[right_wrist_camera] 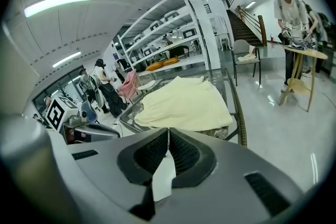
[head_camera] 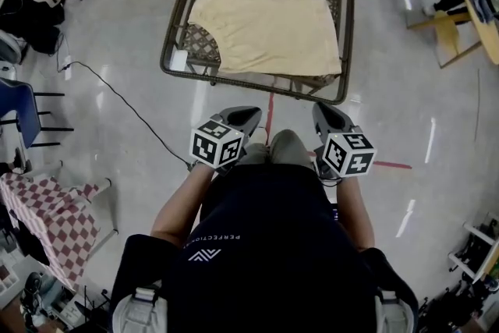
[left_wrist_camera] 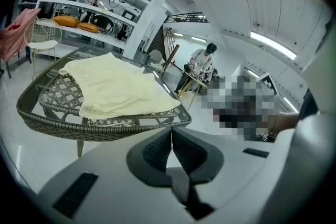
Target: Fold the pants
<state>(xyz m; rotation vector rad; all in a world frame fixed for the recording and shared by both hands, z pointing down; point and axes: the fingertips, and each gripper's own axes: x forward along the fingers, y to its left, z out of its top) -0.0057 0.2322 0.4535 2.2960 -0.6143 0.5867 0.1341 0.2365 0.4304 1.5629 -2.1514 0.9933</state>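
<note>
Plainly, neither tool has reached the cloth yet. On the left, the left gripper (head_camera: 246, 115) hangs over the floor just short of the table's (head_camera: 173, 27) near edge, its 2 jaws pressed together with nothing between them, which its own view confirms (left_wrist_camera: 171, 136). It faces the near left corner, where the woven frame and clear top lie mostly bare.

Ahead of both tools and beyond that near edge lie the pants (head_camera: 265, 19), pale yellow and spread flat. They cover the middle and right of the table and reach almost to the near right corner; their near border runs roughly along the near edge. Their long axis seems to slant from the near right corner toward the middle of the far edge, though the outline is too broad to be sure. The left gripper view shows the pants (left_wrist_camera: 118, 86) lying above the table rim (left_wrist_camera: 79, 126).

On the right, the right gripper (head_camera: 327, 113) is likewise closed on nothing (right_wrist_camera: 168, 136) and stands about as far back from the near edge. It points straight at the pants (right_wrist_camera: 184, 102) above the rim (right_wrist_camera: 239, 113), so I judge it nearer the cloth. Both tools need to go forward over the near edge and open, the left one angling inward toward the cloth's left border
</note>
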